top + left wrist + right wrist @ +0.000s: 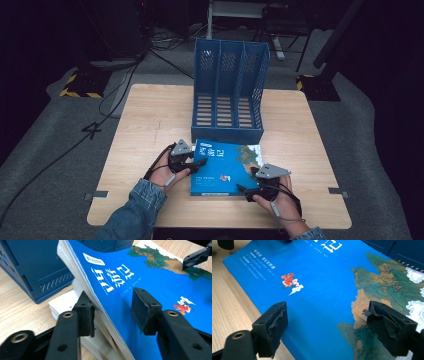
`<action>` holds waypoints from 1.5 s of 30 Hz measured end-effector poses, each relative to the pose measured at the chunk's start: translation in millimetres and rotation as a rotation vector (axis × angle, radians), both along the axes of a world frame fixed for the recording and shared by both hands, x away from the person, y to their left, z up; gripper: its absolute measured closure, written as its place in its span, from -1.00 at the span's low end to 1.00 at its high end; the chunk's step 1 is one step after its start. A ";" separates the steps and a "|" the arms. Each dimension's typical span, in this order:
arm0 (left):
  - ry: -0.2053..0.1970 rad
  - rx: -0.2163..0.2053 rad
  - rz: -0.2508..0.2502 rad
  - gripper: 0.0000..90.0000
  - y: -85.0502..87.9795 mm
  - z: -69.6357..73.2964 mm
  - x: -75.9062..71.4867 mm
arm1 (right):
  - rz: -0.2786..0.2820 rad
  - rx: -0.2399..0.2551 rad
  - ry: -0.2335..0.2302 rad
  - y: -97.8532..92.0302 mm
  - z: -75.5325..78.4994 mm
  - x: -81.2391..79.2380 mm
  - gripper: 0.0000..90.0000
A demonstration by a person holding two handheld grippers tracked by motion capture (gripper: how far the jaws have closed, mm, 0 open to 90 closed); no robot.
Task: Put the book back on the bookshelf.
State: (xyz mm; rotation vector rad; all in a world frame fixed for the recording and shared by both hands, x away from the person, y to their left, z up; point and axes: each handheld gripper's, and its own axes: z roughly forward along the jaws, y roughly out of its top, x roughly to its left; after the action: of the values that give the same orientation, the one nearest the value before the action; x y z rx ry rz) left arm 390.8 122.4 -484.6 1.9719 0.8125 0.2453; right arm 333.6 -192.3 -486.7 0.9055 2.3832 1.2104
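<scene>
the blue book (222, 169) lies at frame centre, below the blue file rack (229, 90). the left gripper (194, 164) sits at its left edge, jaws spread around the lifted cover and top pages. the right gripper (248, 181), at its lower right, hangs spread above the cover.

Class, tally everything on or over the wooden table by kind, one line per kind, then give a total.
Book: 1
File rack: 1
Hand-held gripper: 2, the left hand-held gripper and the right hand-held gripper
Total: 4

Bright blue book (224, 169) with green-gold landscape print; darker blue slotted file rack (228, 90).
</scene>
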 end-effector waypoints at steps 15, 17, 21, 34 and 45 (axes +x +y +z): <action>0.052 -0.033 -0.022 0.52 9.7 4.8 -17.8 | 0.117 -0.089 -0.005 29.5 13.6 -12.6 -0.57; 0.075 -0.010 -0.036 0.53 11.8 4.6 -22.7 | 0.149 -0.101 -0.009 39.8 17.1 -16.4 -0.56; 0.147 -0.062 -0.032 0.56 18.4 -0.3 -24.7 | 0.203 -0.128 -0.023 57.1 20.7 -21.7 -0.55; 0.229 -0.111 -0.082 0.79 30.4 5.4 -29.3 | 0.330 -0.206 -0.073 105.9 20.1 -26.8 -0.51; 0.279 -0.114 -0.115 0.85 27.3 25.7 -26.7 | 0.342 -0.234 -0.125 115.5 24.0 -27.2 -0.51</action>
State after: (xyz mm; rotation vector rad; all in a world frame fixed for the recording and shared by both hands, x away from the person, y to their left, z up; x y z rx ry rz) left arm 364.1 149.7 -458.9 1.9621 0.8650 -0.1449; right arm 306.4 -76.8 -462.7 0.3492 2.5755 1.0311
